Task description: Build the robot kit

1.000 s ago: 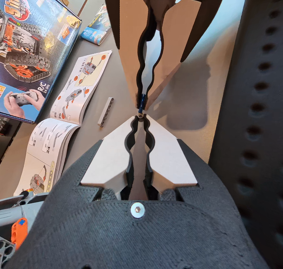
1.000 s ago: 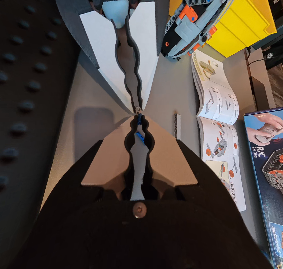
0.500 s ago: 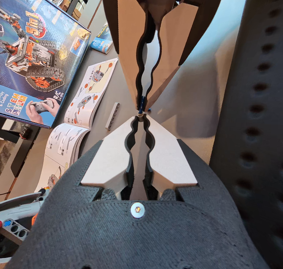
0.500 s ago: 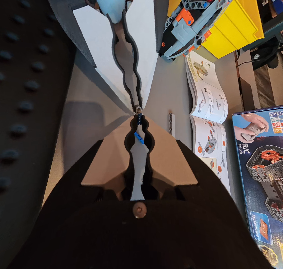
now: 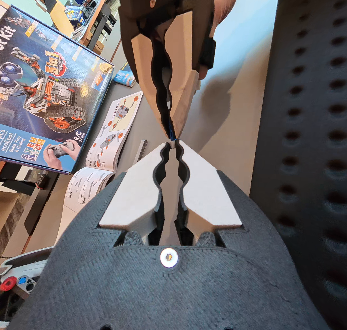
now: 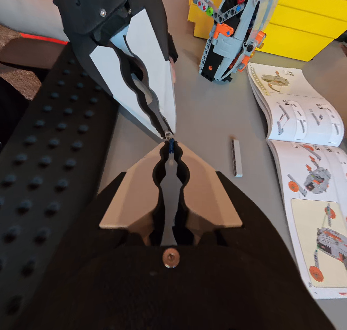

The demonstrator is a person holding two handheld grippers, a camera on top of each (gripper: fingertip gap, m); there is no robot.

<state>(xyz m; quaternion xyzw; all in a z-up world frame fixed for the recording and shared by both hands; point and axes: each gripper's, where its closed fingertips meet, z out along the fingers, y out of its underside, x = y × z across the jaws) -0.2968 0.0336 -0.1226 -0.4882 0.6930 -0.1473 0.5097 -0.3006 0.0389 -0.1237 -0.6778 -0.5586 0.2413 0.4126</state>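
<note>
My left gripper [image 5: 172,145], with white fingers, is shut on a small grey connector [image 5: 172,144] at its tips. My right gripper [image 6: 171,148], with tan fingers, is shut on a small blue pin [image 6: 171,146]. The two grippers meet tip to tip above the grey table [image 6: 202,114]. The pin's end touches the connector [image 6: 168,134]. In the left wrist view the right gripper [image 5: 171,136] comes down from the top with the blue pin [image 5: 171,130]. In the right wrist view the left gripper [image 6: 169,135] comes in from the upper left.
A grey holed beam [image 6: 237,158] lies on the table beside an open instruction booklet [image 6: 304,125]. A part-built grey, orange and black model [image 6: 231,39] stands by yellow bins [image 6: 300,20]. A blue toy box [image 5: 47,95] lies left. A black studded mat [image 6: 47,151] flanks the grippers. Only a small space, under 4 cm, lies between the two pairs of fingers.
Both grippers have lifted and tilted together, so more of the box, model and bins shows. The pin and connector stay tip to tip. The loose blue pin under the right gripper is out of sight.
</note>
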